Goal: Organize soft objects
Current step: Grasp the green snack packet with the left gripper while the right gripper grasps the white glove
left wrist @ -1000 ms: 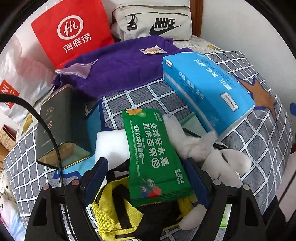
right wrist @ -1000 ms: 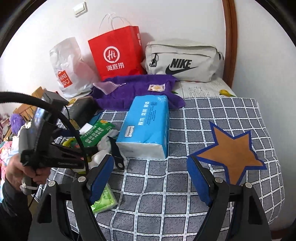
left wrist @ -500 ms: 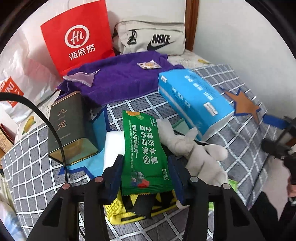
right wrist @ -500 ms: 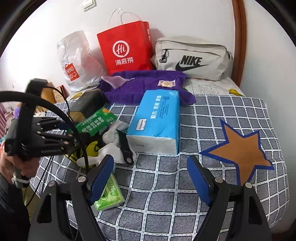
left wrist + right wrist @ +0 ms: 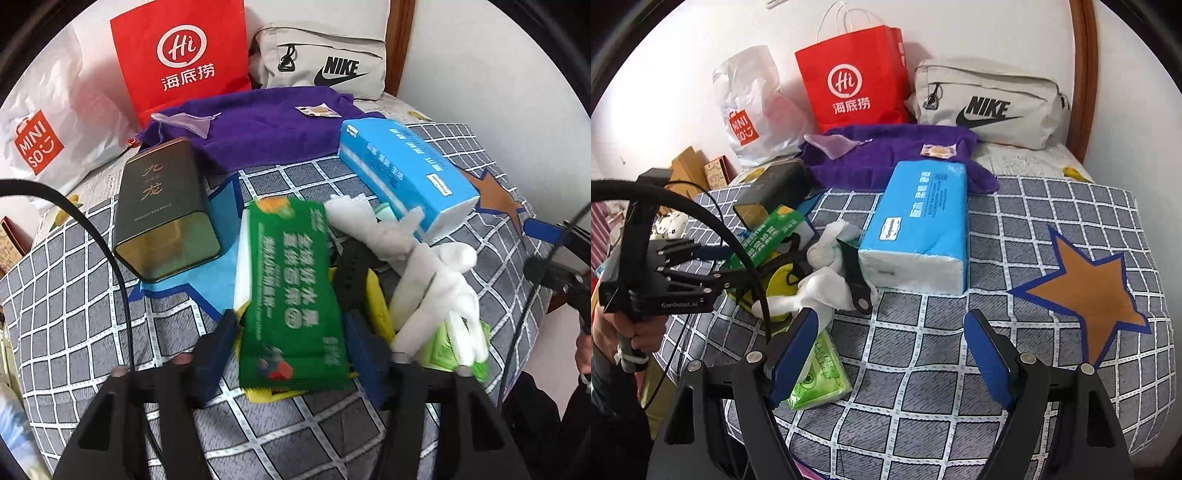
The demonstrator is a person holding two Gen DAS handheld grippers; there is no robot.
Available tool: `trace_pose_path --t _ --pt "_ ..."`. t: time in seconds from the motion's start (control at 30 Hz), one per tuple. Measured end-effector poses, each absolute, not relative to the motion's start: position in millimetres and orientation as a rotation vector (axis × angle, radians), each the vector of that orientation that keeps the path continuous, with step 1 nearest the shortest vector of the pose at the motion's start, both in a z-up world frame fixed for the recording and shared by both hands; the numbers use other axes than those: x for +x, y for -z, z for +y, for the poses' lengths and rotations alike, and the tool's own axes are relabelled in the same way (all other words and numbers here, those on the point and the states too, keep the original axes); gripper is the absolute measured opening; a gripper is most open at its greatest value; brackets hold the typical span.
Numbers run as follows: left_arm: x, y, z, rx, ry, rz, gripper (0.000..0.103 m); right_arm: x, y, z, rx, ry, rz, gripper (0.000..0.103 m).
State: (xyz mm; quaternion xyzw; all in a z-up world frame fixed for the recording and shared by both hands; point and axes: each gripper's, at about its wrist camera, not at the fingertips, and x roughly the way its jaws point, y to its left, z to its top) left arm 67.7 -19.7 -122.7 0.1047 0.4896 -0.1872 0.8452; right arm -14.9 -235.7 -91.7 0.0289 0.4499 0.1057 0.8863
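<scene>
At the left, a dark tin (image 5: 159,206) lies on its side. Beside it the left gripper (image 5: 290,321) has just been opening its jaws: half a second ago they pinched the green packet (image 5: 291,280), which now sits blurred between them, released on the near pile. I judge it a failed or dropped pick, so sorting has hardly begun. Right of it lie a white soft bundle (image 5: 424,273) and the blue tissue pack (image 5: 402,173). The right gripper (image 5: 892,321) hovers spread and empty. All rests on a bed (image 5: 1034,229) with a grey checked cover; far off, a purple towel (image 5: 266,133), red paper bag (image 5: 181,55) and white wall
</scene>
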Motion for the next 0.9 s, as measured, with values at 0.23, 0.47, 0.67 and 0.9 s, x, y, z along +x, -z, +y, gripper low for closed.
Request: trace_pose_path --t 0.23,0.47,0.67,0.9 --pt "88 129 -35 0.289 0.372 1.026 0.072 -13 95 -235 0.052 -0.219 0.949 0.081" --pt "79 116 -37 0.330 0.388 0.964 0.044 -12 99 -236 0.047 -0.212 0.963 0.081" --pt "70 96 -10 0.228 0.397 0.936 0.044 -12 100 -231 0.046 -0.227 0.964 0.081" --pt "70 94 23 0.126 0.347 0.939 0.044 -16 103 -216 0.064 -0.299 0.979 0.081"
